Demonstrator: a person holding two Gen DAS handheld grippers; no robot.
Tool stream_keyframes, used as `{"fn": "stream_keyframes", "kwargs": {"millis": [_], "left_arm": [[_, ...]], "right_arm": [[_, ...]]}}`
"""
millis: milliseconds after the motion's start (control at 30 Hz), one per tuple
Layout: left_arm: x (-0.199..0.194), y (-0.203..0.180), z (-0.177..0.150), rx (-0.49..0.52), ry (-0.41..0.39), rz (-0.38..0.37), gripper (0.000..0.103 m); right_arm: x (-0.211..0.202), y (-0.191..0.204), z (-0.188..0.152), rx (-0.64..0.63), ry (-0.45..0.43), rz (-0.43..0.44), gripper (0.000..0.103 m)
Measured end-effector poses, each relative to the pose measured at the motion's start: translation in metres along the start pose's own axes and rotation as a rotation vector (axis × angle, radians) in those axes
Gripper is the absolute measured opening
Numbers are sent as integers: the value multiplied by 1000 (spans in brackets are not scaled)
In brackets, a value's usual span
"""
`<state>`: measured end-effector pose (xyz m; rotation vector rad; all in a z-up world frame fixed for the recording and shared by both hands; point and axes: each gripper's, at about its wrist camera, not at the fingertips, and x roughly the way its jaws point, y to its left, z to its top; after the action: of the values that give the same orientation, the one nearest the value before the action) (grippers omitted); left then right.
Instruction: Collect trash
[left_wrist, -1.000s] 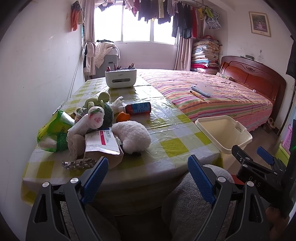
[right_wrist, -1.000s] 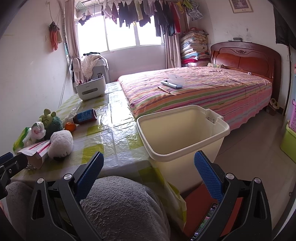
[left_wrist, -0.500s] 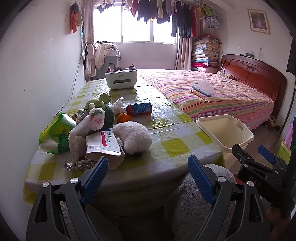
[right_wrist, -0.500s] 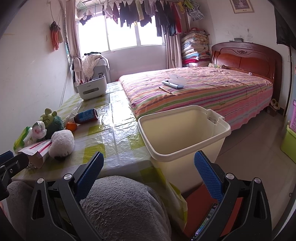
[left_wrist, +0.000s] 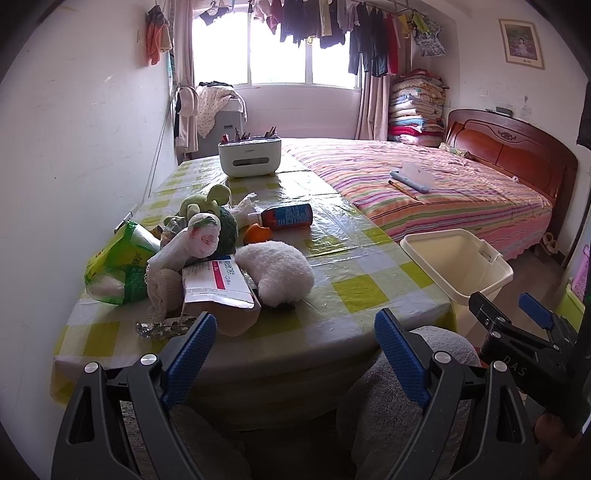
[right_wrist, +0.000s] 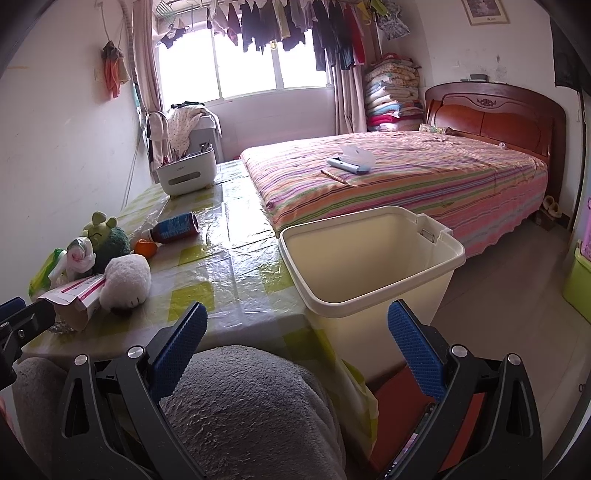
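A striped bed (right_wrist: 399, 184) with a dark wooden headboard (right_wrist: 495, 118) is filling the right of the room, under a window (left_wrist: 277, 48) hung with clothes, and a long table (left_wrist: 343, 291) in a yellow-checked plastic cover is lying along the bed's left side. A cream bin (right_wrist: 369, 258) is standing on the floor against the table's near right corner, open and showing nothing inside. At the table's far edge a white organiser (left_wrist: 249, 155) is sitting; toward the near left corner the trash is lying heaped: a green bag (left_wrist: 118, 266), a pink-and-white box (left_wrist: 218, 284), a crumpled foil strip (left_wrist: 162, 328), an orange peel (left_wrist: 256, 233) and a bottle on its side (left_wrist: 286, 217), mixed with a white plush (left_wrist: 277, 273) and a green plush (left_wrist: 207, 201). The left gripper (left_wrist: 291, 350) is hovering over grey-clad knees before the near edge, jaws apart and holding nothing; the right gripper (right_wrist: 297, 343) is doing likewise, jaws apart, facing the bin. Only the left view is showing the foil strip plainly; only the right view is showing the bin's full depth and the floor (right_wrist: 517, 314) beyond.
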<state>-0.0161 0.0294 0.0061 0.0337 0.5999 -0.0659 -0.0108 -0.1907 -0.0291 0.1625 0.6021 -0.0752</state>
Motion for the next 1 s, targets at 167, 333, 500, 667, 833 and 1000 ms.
{"fn": "stream_keyframes", "kwargs": {"millis": [167, 333, 500, 667, 833, 1000], "left_arm": [[0, 1, 0, -5, 3, -5, 85], [0, 5, -1, -12, -2, 0, 85], [0, 16, 0, -32, -1, 8, 85], [0, 37, 0, -85, 1, 28, 85], [3, 56, 0, -131, 10, 52, 85], [5, 70, 1, -161, 14, 73, 85]], "right_arm": [[1, 0, 0, 2, 0, -3, 97], [3, 2, -1, -4, 7, 1, 97], [4, 10, 3, -17, -3, 36, 97], [2, 30, 12, -59, -27, 99, 97], [7, 53, 19, -85, -15, 177, 97], [17, 78, 27, -115, 6, 250, 97]]}}
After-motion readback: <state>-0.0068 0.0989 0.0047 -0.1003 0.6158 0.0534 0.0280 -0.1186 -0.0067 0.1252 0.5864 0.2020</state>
